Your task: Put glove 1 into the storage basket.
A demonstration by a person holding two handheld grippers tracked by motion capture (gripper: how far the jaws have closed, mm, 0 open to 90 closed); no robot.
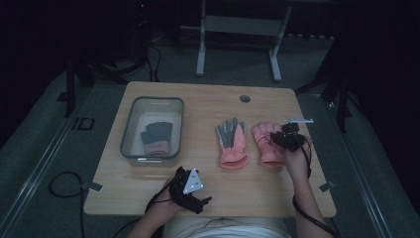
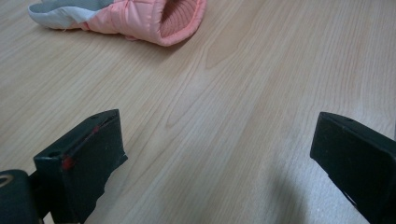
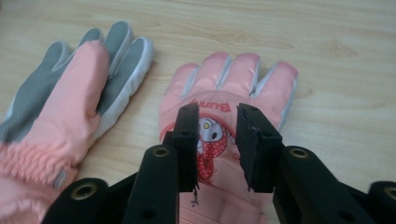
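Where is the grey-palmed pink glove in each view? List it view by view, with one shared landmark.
High view: the grey-palmed pink glove lies mid-table, palm up, left of the cartoon glove.
Left gripper view: the glove is at the top left, with its cuff opening towards the camera.
Right gripper view: the glove is on the left side, beside the cartoon glove.
Shared landmark: the light wooden tabletop under it.
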